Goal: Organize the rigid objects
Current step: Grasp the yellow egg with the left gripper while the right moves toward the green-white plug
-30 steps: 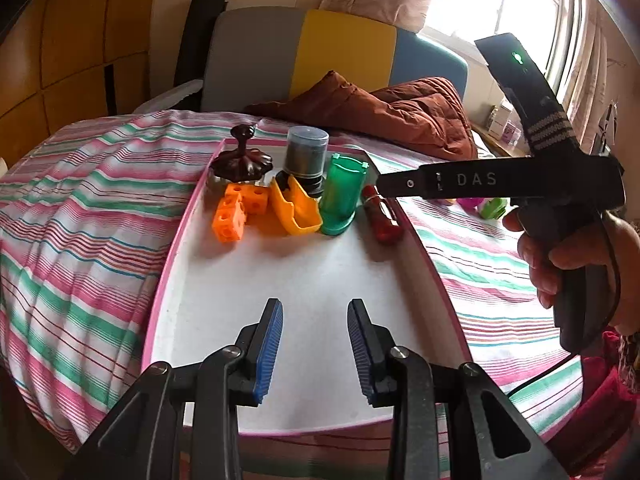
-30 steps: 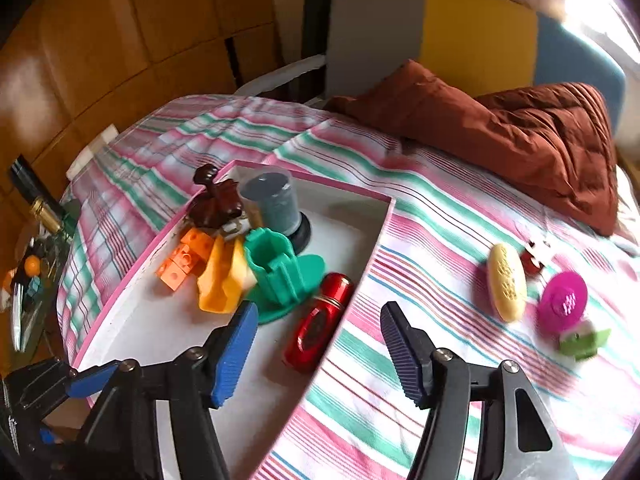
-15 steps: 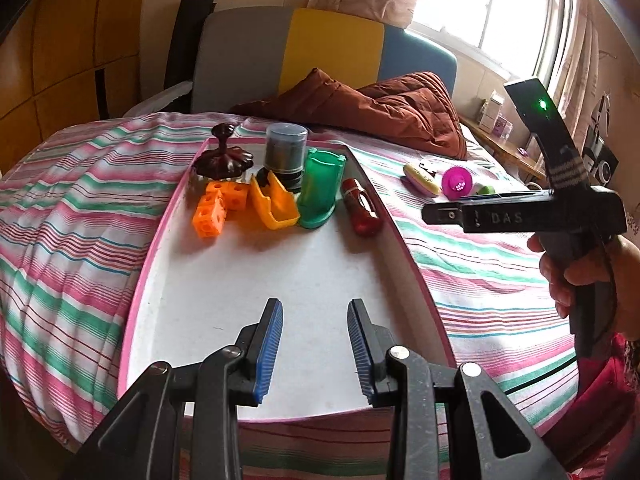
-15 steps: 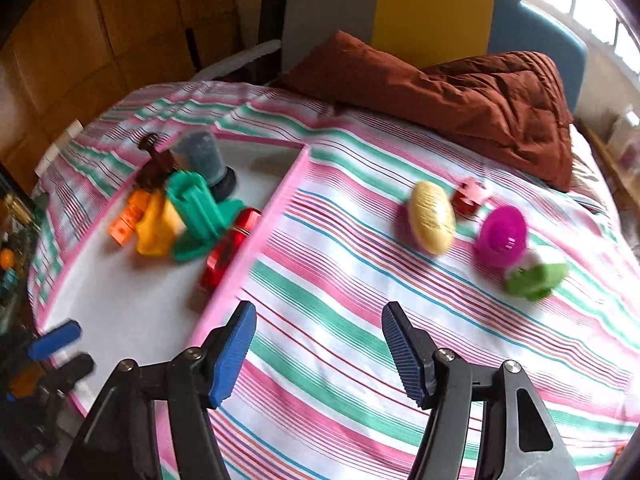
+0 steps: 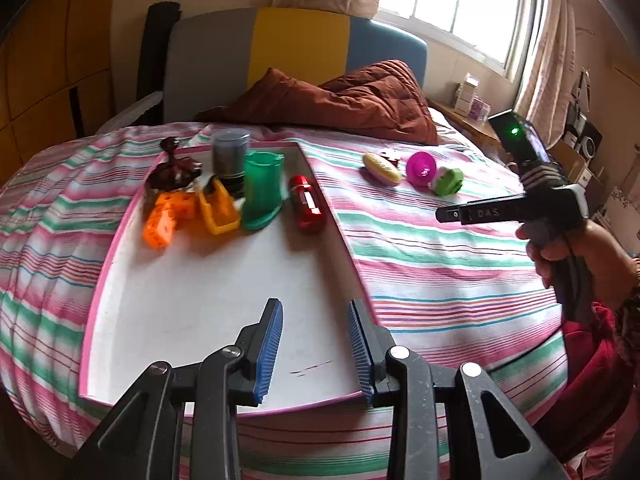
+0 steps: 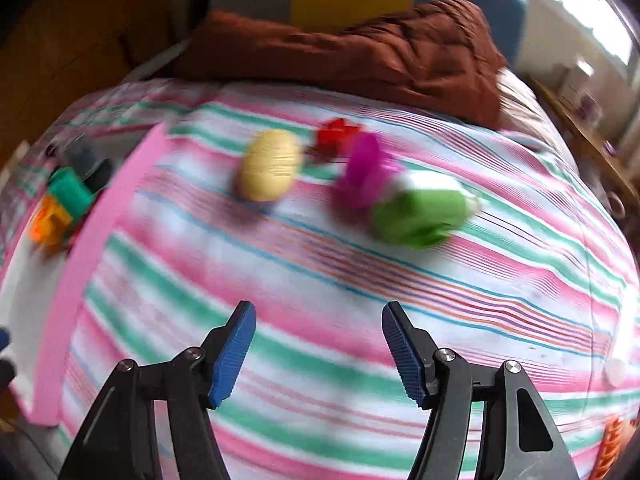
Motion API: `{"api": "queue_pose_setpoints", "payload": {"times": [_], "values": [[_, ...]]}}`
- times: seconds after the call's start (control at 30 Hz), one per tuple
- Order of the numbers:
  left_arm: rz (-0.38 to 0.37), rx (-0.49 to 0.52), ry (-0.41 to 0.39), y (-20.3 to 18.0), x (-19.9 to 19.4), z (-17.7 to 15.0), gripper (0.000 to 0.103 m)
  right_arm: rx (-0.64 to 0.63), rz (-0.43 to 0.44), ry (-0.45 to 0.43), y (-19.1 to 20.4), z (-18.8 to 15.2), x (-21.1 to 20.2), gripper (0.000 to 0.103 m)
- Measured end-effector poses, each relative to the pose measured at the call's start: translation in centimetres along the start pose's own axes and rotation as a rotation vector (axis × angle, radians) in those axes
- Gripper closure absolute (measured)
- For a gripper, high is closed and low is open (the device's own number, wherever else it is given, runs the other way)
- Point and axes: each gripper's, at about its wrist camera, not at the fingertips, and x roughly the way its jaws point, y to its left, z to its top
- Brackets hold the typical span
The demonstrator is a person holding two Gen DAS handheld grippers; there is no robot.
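Both views forward, bedspread (image 5: 420, 248) shared

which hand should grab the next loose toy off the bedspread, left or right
Right, probably. The right gripper is open and empty, facing the yellow oval toy, magenta toy and green toy on the striped bedspread. The left gripper, also open, hangs over the pink-rimmed tray, away from them.

The right gripper (image 6: 318, 346) is seen with jaws spread wide over the striped bedspread (image 6: 400, 280). Ahead, blurred, a yellow oval (image 6: 270, 164), a red piece (image 6: 336, 138), a magenta piece (image 6: 366, 172) and a green piece (image 6: 422, 214) are shown. The pink-rimmed tray (image 6: 104, 216) is glimpsed at left.
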Motion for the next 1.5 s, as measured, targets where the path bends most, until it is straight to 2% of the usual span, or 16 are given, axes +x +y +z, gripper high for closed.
{"api": "queue_pose_setpoints", "payload": {"times": [0.1,0.17,0.3,0.43,0.53,0.7,0.87,1.03,1.13,1.3,1.4,1.5], "values": [[-0.044,-0.006,-0.009,-0.8,0.0,0.5,0.070,0.127,0.013,0.008,-3.0,-0.7,0.9,0.036],[-0.060,-0.007,-0.015,-1.6,0.2,1.1,0.070,0.189,0.016,0.047,-4.2,-0.9,1.4,0.035],[-0.077,0.001,-0.017,-3.1,1.1,2.9,0.070,0.289,0.062,0.021,-5.8,-0.4,0.8,0.035],[-0.073,0.035,-0.030,-6.1,2.9,6.1,0.070,0.354,0.022,0.052,-7.3,-0.4,0.7,0.035],[-0.058,0.069,-0.047,-8.2,4.8,8.6,0.063,0.405,0.007,0.074,-8.8,-0.4,0.9,0.035],[-0.031,0.059,0.052,-10.0,10.6,12.4,0.063,0.445,0.037,0.081,-9.5,-1.0,0.5,0.034],[0.055,0.062,0.106,-10.4,14.9,14.3,0.063,0.480,0.038,0.063,-10.1,-1.1,-0.1,0.034],[0.110,-0.013,0.180,-9.9,19.9,16.2,0.063,0.505,0.062,0.072,-10.5,-1.3,0.0,0.034],[0.094,-0.035,0.196,-10.2,21.6,16.8,0.063,0.515,0.049,0.066,-10.9,-1.3,0.0,0.034],[0.170,0.036,0.172,-11.0,23.6,17.0,0.059,0.550,0.063,0.058,-11.5,-1.0,-0.2,0.034],[0.131,0.032,0.160,-10.4,24.1,15.8,0.059,0.551,0.051,0.057,-11.8,-1.0,-0.3,0.034],[0.128,0.087,0.094,-10.5,23.0,14.5,0.059,0.580,0.063,0.060,-12.4,-1.2,-0.2,0.034]]}}
